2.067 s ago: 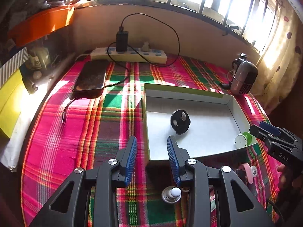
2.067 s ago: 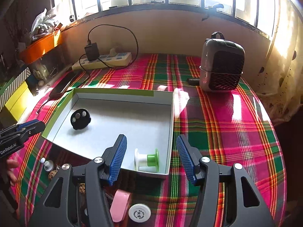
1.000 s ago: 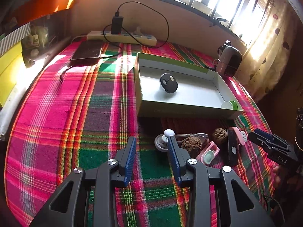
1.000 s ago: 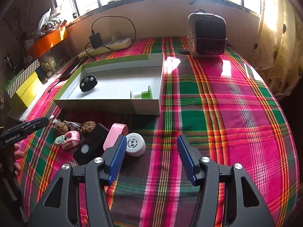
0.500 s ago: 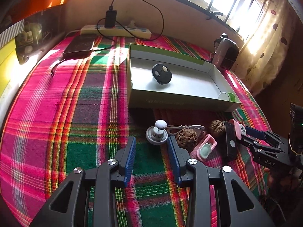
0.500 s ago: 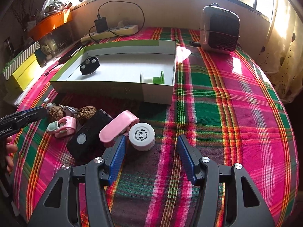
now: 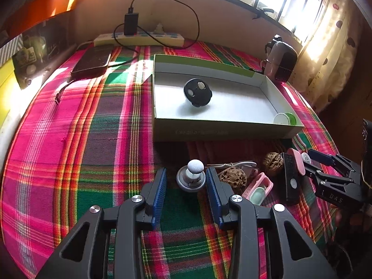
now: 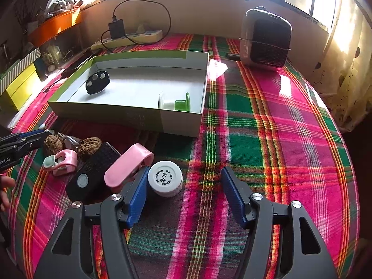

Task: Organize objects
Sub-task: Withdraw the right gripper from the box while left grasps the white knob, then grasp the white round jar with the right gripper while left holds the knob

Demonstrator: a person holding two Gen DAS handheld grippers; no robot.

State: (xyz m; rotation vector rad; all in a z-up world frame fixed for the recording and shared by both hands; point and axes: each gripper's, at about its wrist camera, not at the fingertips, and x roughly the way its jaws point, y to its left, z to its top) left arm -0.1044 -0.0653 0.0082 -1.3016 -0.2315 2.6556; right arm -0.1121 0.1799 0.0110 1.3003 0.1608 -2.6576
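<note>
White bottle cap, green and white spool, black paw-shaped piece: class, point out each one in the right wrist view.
White bottle cap (image 8: 165,176): right wrist view, on its printed flat top.
Green and white spool (image 8: 173,104): right wrist view, on its middle barrel.
Black paw-shaped piece (image 8: 97,82): right wrist view, on its dark upper face.

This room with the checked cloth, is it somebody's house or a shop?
Probably a home, a table by a window. A plaid tablecloth covers it, a phone charges from a power strip, and a small heater stands near the curtain.

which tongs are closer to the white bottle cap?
Right. The right tongs, jaws opening, have the white bottle cap between them by one finger; the left tongs bracket a silver knob.
</note>
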